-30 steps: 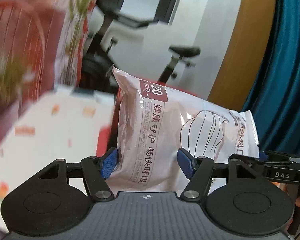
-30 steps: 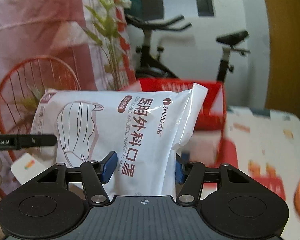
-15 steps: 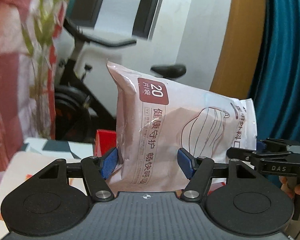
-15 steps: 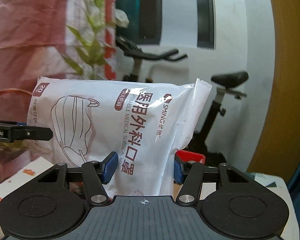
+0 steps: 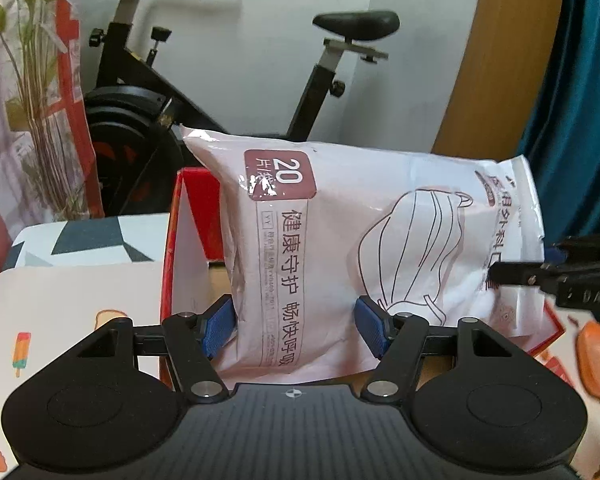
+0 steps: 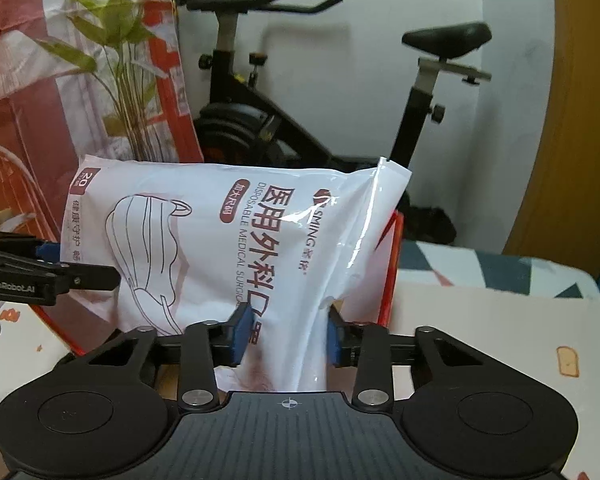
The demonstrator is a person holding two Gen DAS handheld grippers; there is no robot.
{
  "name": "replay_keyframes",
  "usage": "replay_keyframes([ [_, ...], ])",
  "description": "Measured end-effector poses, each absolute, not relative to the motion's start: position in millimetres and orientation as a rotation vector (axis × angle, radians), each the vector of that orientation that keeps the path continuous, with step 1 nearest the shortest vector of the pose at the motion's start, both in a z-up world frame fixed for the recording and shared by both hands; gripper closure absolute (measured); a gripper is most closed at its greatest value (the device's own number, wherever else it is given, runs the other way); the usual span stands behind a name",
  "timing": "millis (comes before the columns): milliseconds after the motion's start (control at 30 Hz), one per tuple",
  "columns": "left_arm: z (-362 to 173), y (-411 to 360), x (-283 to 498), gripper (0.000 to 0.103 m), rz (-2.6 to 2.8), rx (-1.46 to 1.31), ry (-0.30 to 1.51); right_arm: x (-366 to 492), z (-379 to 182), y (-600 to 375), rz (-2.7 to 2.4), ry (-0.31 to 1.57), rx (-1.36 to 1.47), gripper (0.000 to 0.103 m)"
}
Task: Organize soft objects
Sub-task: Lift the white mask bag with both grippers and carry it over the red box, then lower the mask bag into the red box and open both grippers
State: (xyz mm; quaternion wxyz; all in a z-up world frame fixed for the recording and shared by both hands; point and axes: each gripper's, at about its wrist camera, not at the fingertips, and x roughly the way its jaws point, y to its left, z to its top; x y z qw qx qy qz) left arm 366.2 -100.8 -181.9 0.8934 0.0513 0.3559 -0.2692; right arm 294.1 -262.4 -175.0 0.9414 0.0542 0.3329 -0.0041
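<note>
A white bag of face masks is held up on its edge by both tongs at once, over an open red box that sits on a patterned bench. The left tongs are closed partway, their blue pads pressing one end of the bag. The right tongs pinch the other end more narrowly. Behind stand an exercise bike and a leafy plant.
</note>
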Motion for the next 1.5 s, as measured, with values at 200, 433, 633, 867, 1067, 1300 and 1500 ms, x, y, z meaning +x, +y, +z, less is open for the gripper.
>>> replay_keyframes([
  [200,-182,-98,361,0.035,-0.578,0.18,0.741,297,-179,-261,-0.004,0.755,0.157,0.083],
  [433,-176,-92,353,0.035,-0.575,0.161,0.727,301,-178,-264,-0.008,0.785,0.19,0.089],
  [633,-175,-91,351,0.039,-0.549,0.118,0.712,322,-183,-251,-0.018,0.864,0.157,0.09],
  [867,-174,-94,351,0.039,-0.544,0.12,0.688,354,-203,-249,-0.075,0.994,0.151,0.091],
  [1067,-175,-93,351,0.039,-0.537,0.126,0.681,375,-222,-242,-0.091,1.083,0.105,0.092],
  [1300,-177,-92,351,0.039,-0.518,0.143,0.68,385,-235,-232,-0.122,1.136,0.043,0.09],
  [1500,-168,-88,344,0.039,-0.507,0.152,0.651,376,-219,-214,-0.09,1.078,-0.023,0.055],
])
